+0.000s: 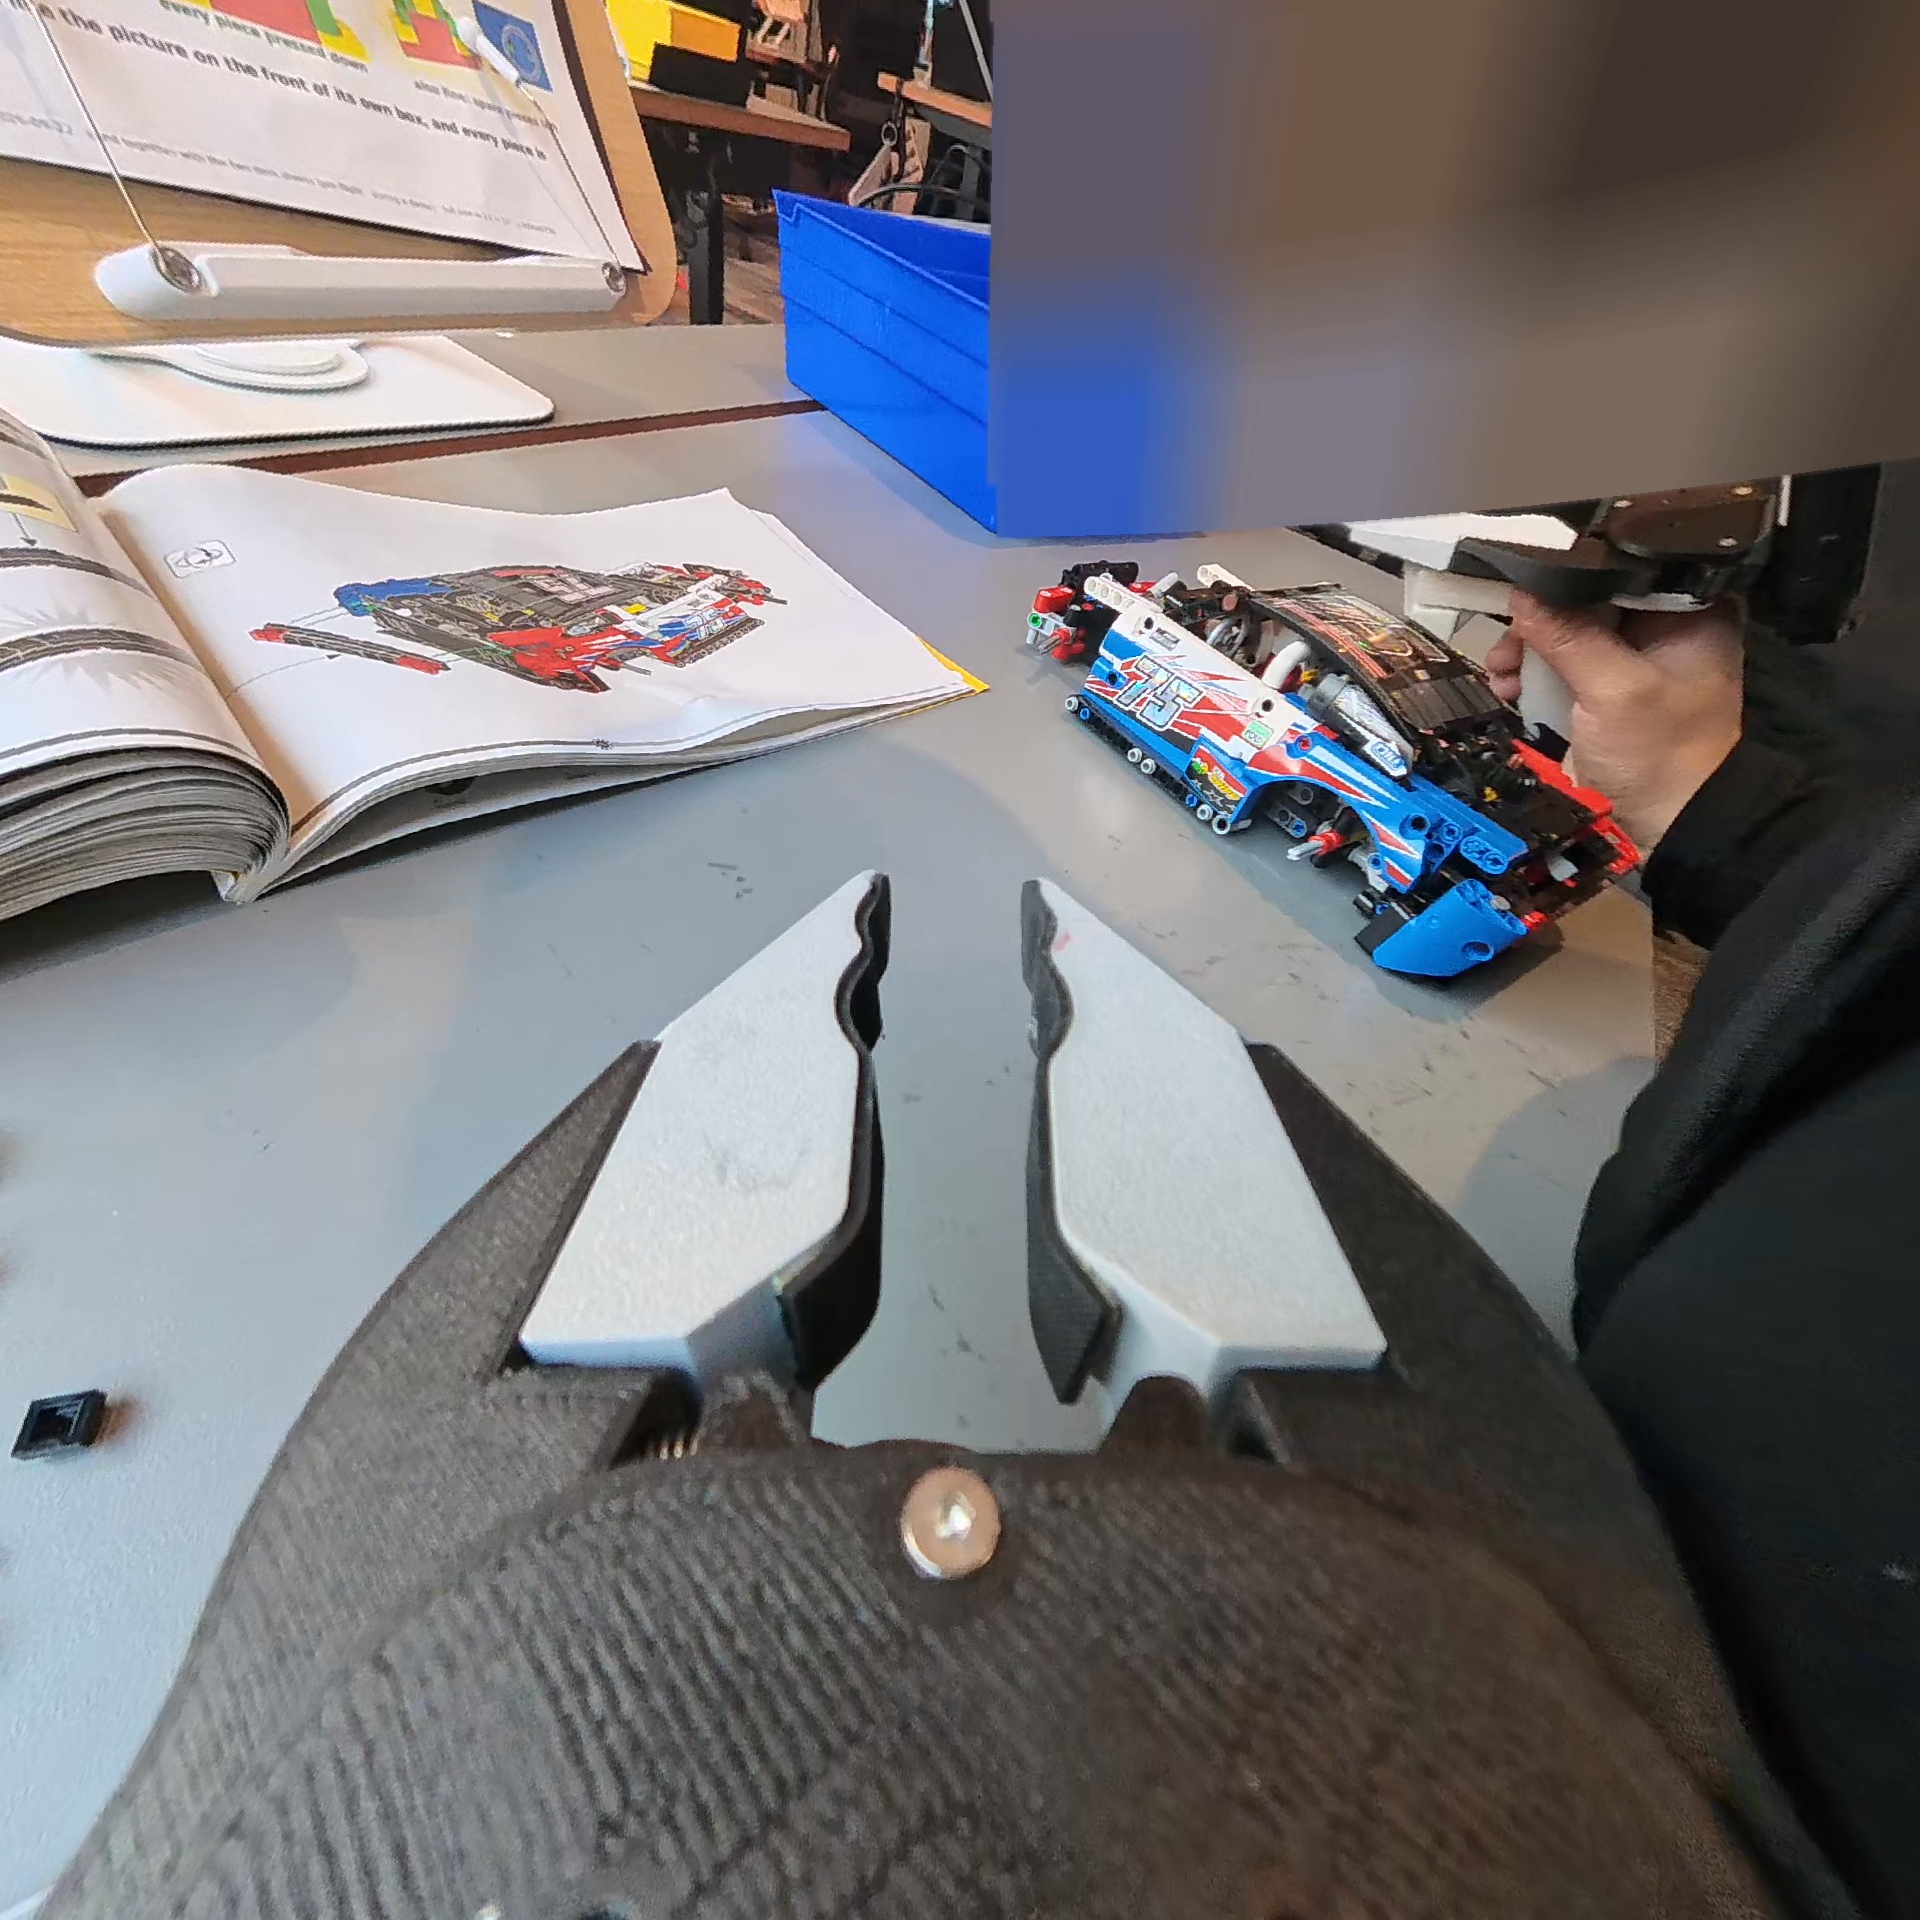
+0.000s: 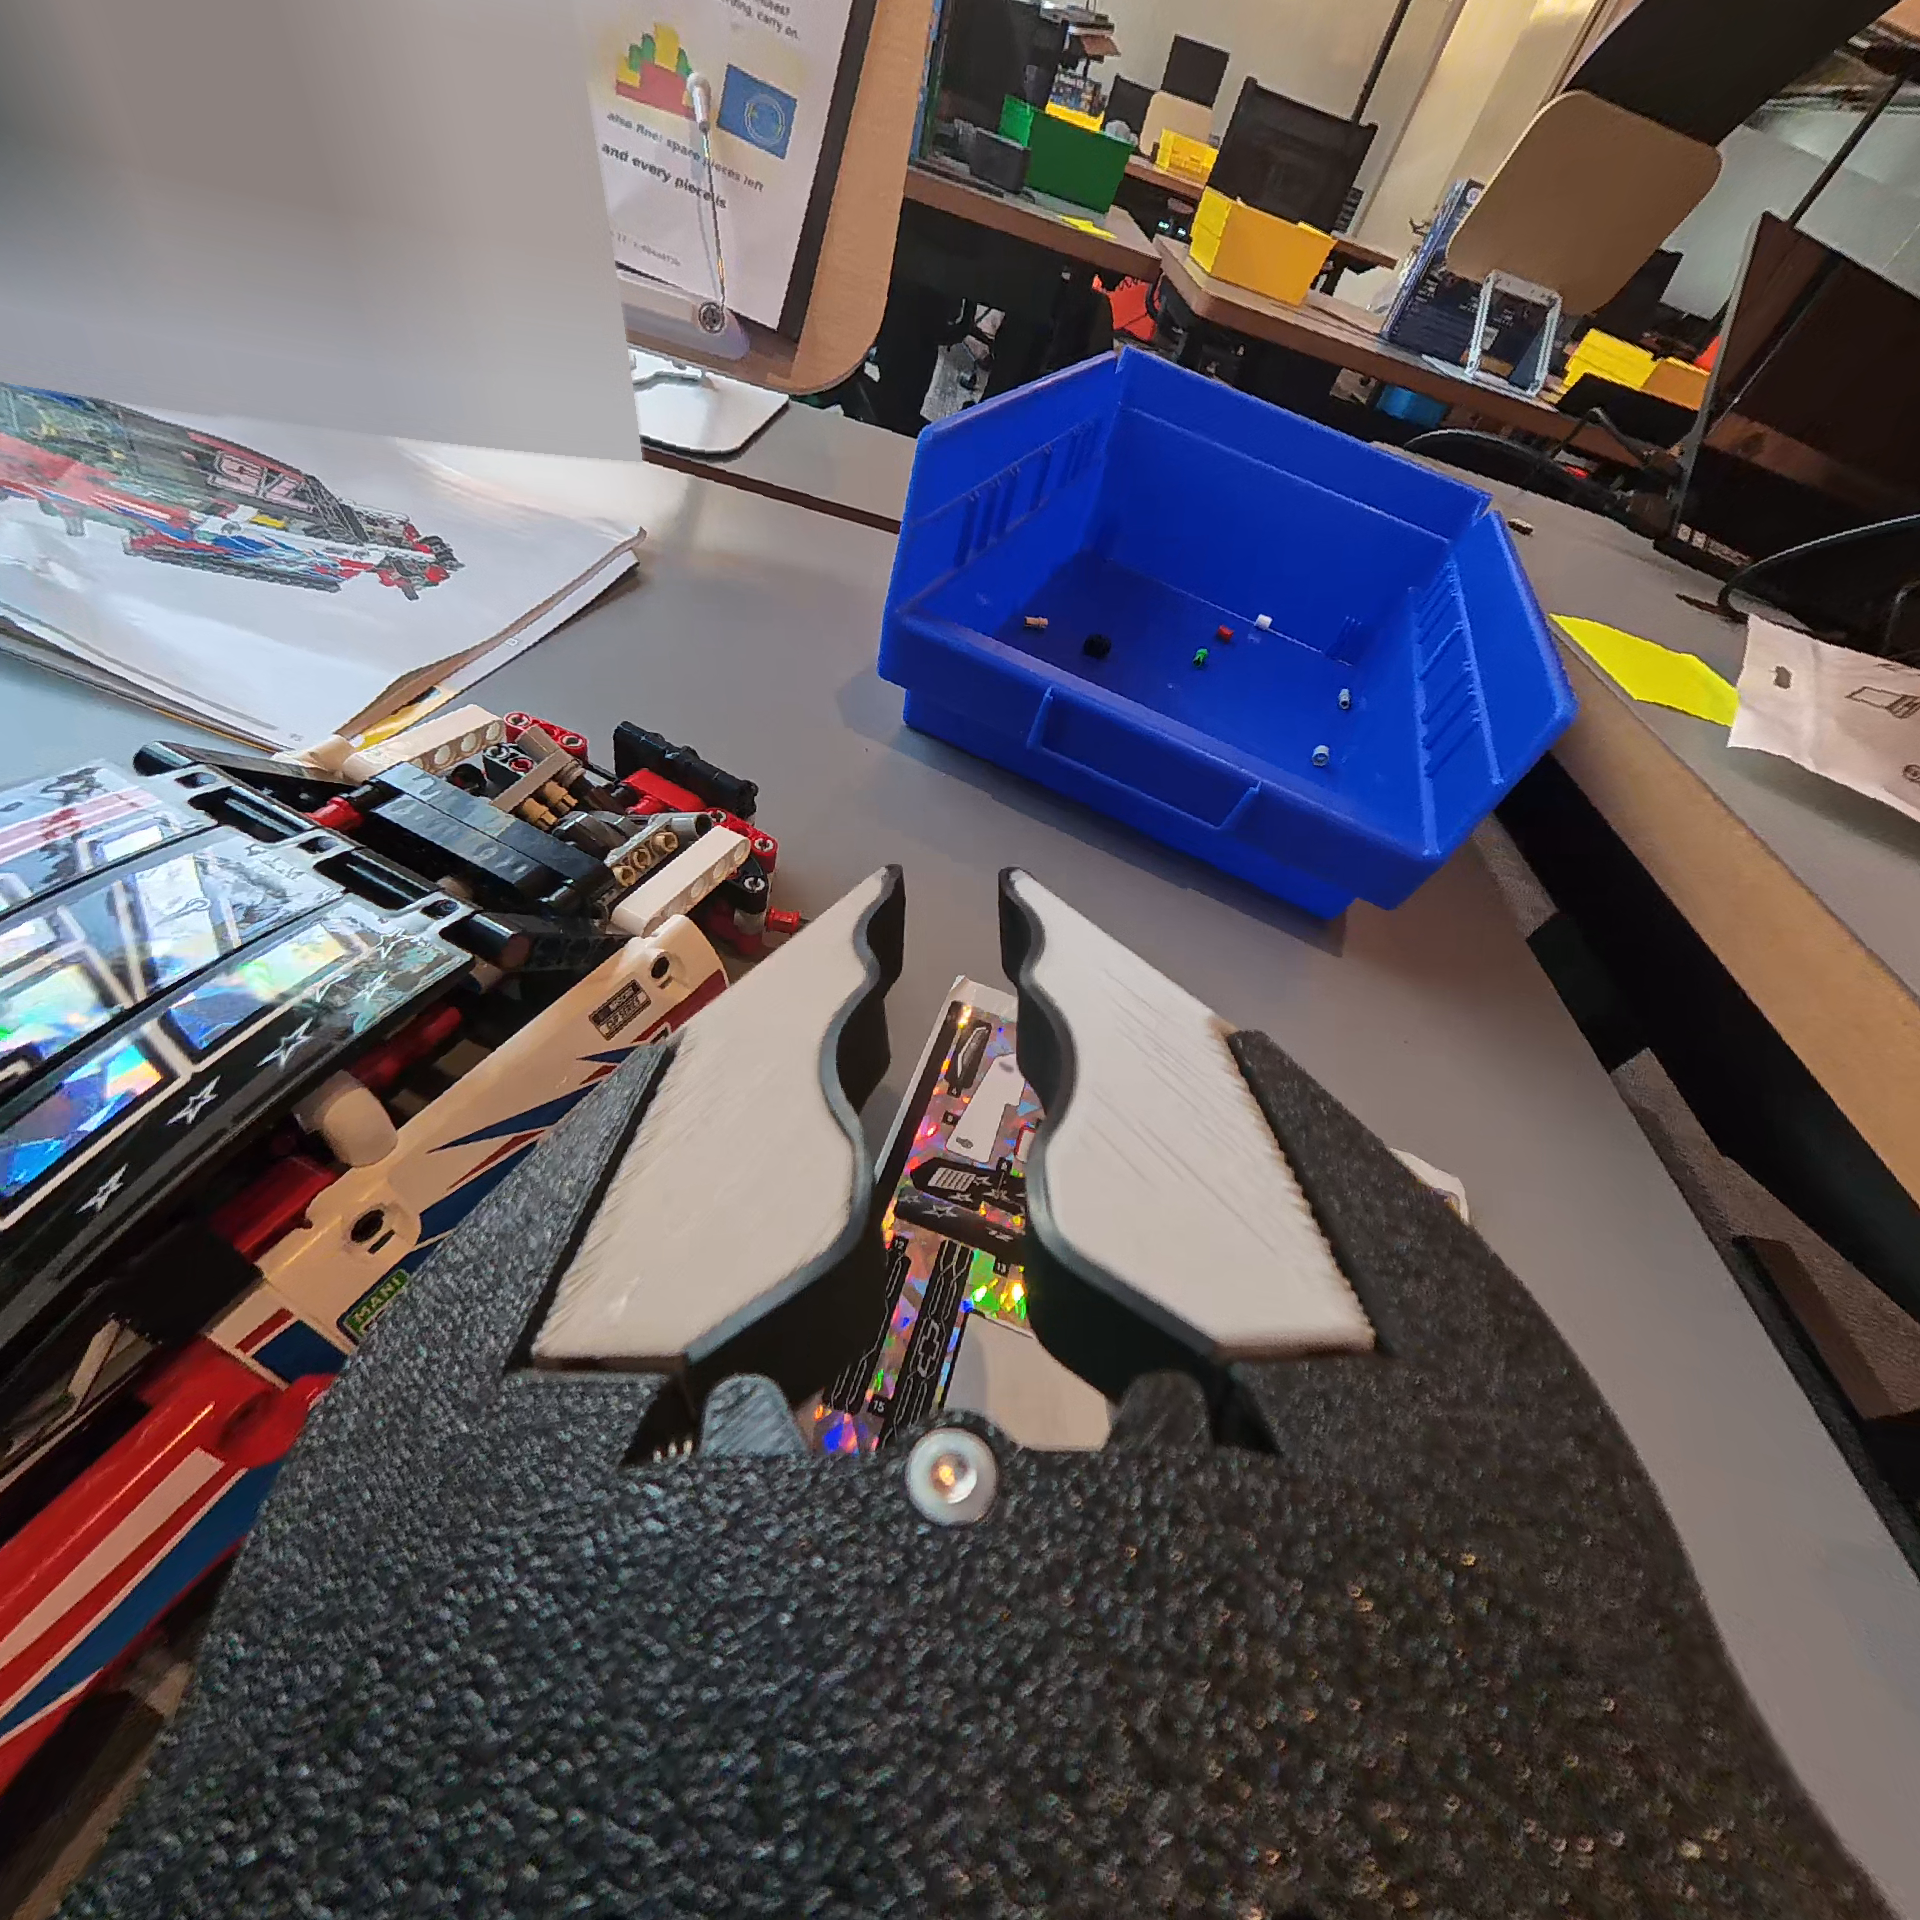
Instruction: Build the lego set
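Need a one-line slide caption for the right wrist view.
Open right gripper above a sticker sheet, beside the lego car, facing a blue bin.

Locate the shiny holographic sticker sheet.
In the right wrist view, the shiny holographic sticker sheet lies flat on the grey table, below the right tongs, beside the Lego race car.

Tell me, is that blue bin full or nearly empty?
Nearly empty. The right wrist view looks into the blue bin: its floor is mostly bare, with only a few tiny loose pieces scattered across it.
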### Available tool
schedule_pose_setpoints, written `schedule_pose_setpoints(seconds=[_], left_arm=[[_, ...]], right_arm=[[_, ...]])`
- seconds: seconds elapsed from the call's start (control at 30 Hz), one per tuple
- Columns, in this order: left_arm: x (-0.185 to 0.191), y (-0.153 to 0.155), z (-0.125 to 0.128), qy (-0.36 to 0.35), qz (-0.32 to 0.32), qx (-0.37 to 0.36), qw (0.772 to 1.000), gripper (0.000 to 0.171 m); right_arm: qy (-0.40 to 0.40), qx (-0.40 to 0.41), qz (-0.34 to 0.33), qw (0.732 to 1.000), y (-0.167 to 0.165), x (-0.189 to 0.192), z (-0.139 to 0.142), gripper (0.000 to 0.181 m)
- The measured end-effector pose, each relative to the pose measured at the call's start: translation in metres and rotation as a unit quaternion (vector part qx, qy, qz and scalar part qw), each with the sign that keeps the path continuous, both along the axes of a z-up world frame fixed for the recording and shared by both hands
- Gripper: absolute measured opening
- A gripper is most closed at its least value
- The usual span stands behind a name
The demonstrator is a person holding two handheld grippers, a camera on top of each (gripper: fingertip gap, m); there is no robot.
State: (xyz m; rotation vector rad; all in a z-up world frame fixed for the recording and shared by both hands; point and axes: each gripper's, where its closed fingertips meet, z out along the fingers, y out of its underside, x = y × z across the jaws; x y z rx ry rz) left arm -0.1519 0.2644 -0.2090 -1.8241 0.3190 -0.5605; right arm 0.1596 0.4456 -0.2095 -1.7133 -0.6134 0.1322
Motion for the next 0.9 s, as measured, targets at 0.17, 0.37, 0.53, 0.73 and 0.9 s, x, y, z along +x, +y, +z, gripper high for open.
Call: schedule_pose_setpoints(seconds=[0.17, 0.37, 0.53, 0.73, 0.9], left_arm=[[0.004, -0.003, 0.002, 0.016, -0.007, 0.013, 1.000, 0.024], [0.004, -0.002, 0.002, 0.014, -0.004, 0.015, 1.000, 0.030], [0.007, -0.003, 0.000, 0.018, -0.015, 0.006, 1.000, 0.032], [0.001, 0.000, -0.001, 0.019, 0.008, 0.004, 1.000, 0.032], [0.004, 0.002, -0.009, 0.065, 0.019, -0.005, 0.998, 0.034]], right_arm=[[0.023, 0.021, 0.014, 0.999, -0.005, -0.001, 0.011, 0.016], [0.088, 0.008, 0.059, 0.994, -0.014, -0.005, 0.018, 0.013], [0.166, -0.126, 0.253, 0.945, -0.083, -0.033, 0.014, 0.008], [0.132, -0.172, 0.294, 0.931, -0.135, -0.009, -0.009, 0.010], [0.135, -0.128, 0.239, 0.953, -0.130, 0.023, -0.005, 0.012]])
